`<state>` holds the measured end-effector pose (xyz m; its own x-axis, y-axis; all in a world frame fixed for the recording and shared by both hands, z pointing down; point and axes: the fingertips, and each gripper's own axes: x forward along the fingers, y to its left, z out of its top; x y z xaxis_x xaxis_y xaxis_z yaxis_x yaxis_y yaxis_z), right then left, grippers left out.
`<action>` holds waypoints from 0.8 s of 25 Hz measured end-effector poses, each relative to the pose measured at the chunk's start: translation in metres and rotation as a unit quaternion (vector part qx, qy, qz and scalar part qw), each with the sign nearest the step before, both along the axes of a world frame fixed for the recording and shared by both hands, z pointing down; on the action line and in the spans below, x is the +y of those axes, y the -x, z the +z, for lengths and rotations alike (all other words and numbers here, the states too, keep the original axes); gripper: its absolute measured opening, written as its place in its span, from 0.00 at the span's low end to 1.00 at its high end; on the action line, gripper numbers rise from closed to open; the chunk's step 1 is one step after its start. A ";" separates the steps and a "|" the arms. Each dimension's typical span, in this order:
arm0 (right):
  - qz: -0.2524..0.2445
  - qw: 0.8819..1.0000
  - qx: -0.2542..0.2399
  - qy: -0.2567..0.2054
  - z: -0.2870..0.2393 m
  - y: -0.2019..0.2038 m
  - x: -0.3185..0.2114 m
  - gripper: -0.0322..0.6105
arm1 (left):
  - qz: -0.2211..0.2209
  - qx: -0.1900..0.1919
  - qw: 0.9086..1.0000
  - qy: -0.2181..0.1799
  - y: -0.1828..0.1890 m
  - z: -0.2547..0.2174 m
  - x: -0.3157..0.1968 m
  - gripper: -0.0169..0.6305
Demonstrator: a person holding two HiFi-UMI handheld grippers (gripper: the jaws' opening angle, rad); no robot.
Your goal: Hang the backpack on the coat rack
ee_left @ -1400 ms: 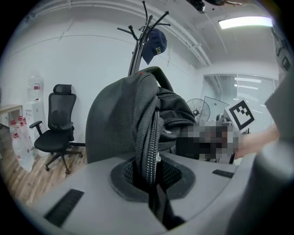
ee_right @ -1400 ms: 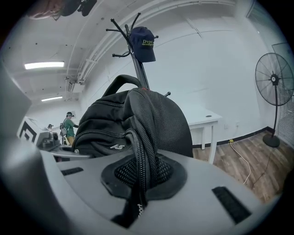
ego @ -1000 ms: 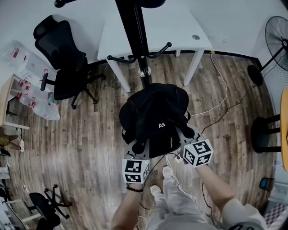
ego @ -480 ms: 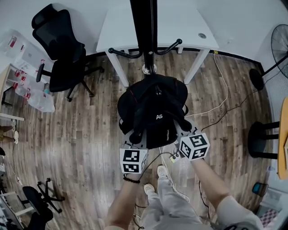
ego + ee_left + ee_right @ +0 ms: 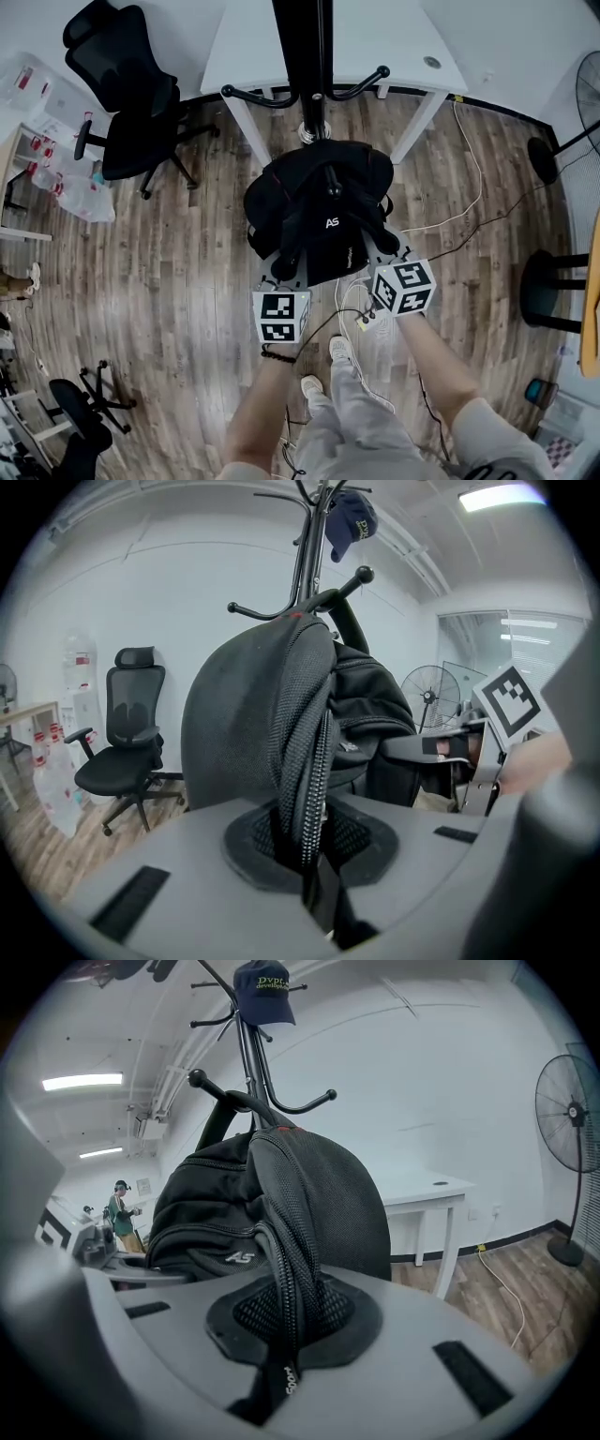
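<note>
A black backpack (image 5: 323, 216) hangs in the air between my two grippers, just in front of the black coat rack pole (image 5: 302, 56). Its top handle (image 5: 330, 178) sits over a lower hook of the rack. My left gripper (image 5: 286, 264) is shut on the bag's left zipper edge (image 5: 305, 761). On the other side my right gripper (image 5: 382, 251) is shut on the right zipper edge (image 5: 286, 1260). In both gripper views the backpack (image 5: 272, 714) (image 5: 272, 1204) fills the middle with the rack's hooks (image 5: 337, 583) (image 5: 216, 1087) right behind it. A dark blue cap (image 5: 262, 988) hangs on the rack's top.
A white table (image 5: 328, 47) stands behind the rack. A black office chair (image 5: 127, 103) is at the left, a fan (image 5: 567, 1110) and a black stool (image 5: 553, 291) at the right. Cables (image 5: 469, 206) lie on the wood floor. A person's legs and shoes (image 5: 337, 375) are below.
Both grippers have carried the backpack forward toward the rack and a little down. The bag's top now sits at the lower hook by the pole.
</note>
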<state>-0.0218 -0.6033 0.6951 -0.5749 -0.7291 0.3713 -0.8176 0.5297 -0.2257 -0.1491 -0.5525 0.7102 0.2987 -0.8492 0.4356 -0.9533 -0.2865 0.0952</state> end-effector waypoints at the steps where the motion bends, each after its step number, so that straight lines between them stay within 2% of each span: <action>1: 0.002 1.000 0.002 -0.003 0.003 0.000 -0.001 0.10 | -0.003 -0.003 1.000 -0.005 0.000 0.003 -0.002 0.07; 6: 0.005 1.000 0.011 -0.018 0.017 0.004 -0.001 0.10 | -0.020 0.007 1.000 -0.018 0.007 0.019 -0.011 0.09; 8: -0.001 1.000 0.010 -0.022 0.020 0.007 -0.001 0.11 | -0.023 0.004 1.000 -0.018 0.009 0.022 -0.015 0.14; 11: -0.007 1.000 0.015 -0.025 0.022 0.007 0.002 0.21 | 0.000 -0.017 1.000 -0.023 0.005 0.025 -0.015 0.17; 13: -0.007 0.999 0.021 -0.030 0.020 0.004 0.007 0.26 | 0.004 -0.028 0.999 -0.022 0.006 0.027 -0.008 0.21; 15: 0.005 0.999 0.024 -0.035 0.018 -0.005 0.015 0.28 | -0.009 -0.036 0.999 -0.015 0.012 0.032 0.000 0.29; 20: 0.034 0.999 0.016 -0.021 0.016 -0.034 0.063 0.29 | -0.026 -0.041 0.999 -0.012 0.023 0.029 0.049 0.32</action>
